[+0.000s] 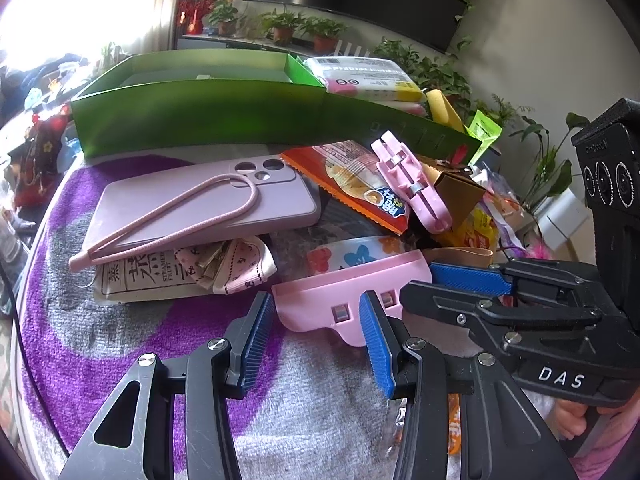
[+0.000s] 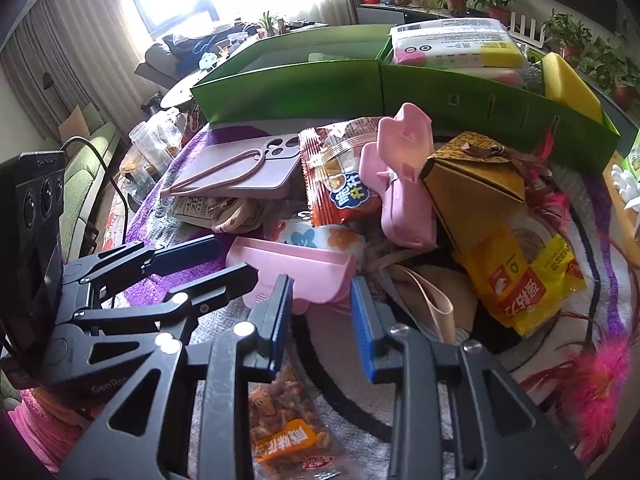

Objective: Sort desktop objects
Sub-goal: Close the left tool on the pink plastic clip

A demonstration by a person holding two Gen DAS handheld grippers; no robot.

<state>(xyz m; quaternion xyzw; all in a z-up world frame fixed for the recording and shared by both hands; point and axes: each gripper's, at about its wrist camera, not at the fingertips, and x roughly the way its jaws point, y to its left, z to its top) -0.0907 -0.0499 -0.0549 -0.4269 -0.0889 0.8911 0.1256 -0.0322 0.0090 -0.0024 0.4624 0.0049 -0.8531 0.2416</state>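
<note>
Tools (image 1: 316,328) (image 2: 322,316) apart; green box (image 1: 200,116) with sponge pack (image 1: 364,76)

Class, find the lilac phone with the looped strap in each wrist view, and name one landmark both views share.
Left wrist: the phone lies left of centre, atop a printed packet.
Right wrist: the phone lies upper left of centre, beyond the left gripper.
Shared landmark: the green box behind it.
</note>
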